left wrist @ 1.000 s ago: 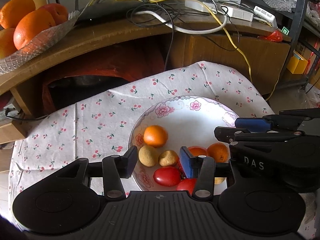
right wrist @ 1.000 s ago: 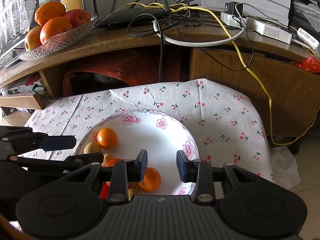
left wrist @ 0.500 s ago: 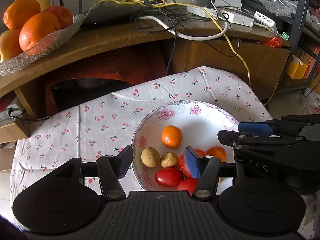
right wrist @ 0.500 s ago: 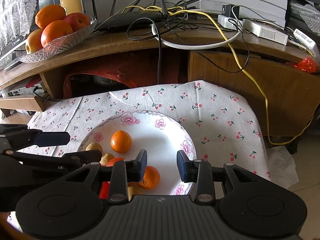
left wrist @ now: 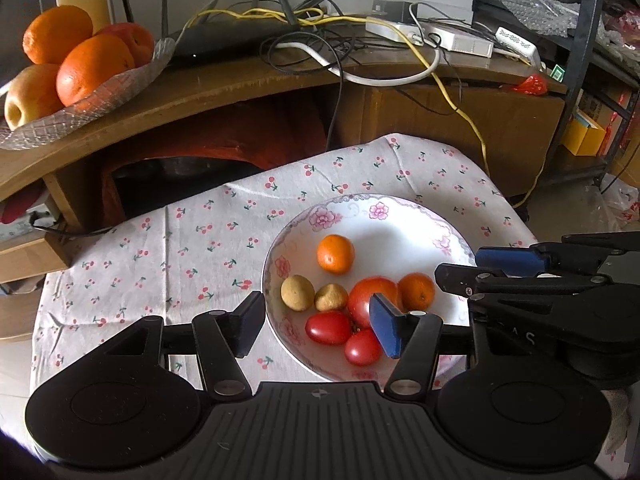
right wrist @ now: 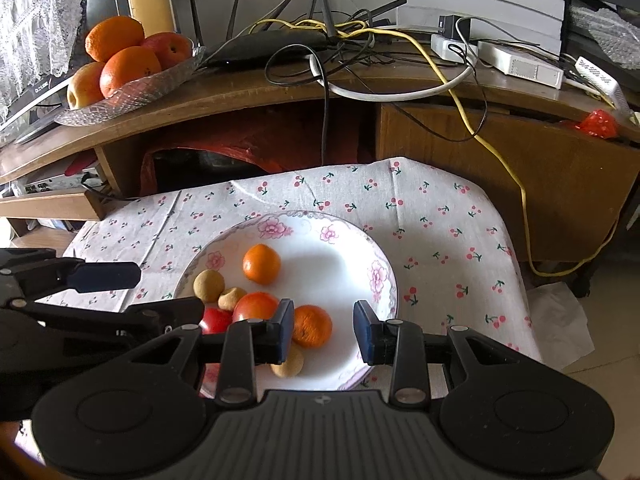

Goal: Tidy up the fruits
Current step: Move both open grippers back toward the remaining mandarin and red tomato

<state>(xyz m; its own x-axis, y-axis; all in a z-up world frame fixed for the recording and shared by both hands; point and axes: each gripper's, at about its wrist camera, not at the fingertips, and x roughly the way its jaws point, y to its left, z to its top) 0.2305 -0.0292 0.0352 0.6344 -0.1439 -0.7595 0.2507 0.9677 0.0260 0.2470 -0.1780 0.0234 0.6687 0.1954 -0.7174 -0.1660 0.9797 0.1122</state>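
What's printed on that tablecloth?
Small red cherries on a pale tablecloth, clearest in the right wrist view.

**Legible markings.**

(a) Left wrist view: the black housing of the right gripper bears pale capital letters. The last reads "S" and the one before it looks like "A". The start of the word is hidden behind the left gripper.

(b) A small cross-in-circle emblem is moulded at the centre of each gripper's ribbed base, and it shows in both views.

(c) Right wrist view: the slim black device at the far left edge carries a line of white print too small to read.

(d) The green tag on the wooden shelf shows a pale mark that cannot be made out.
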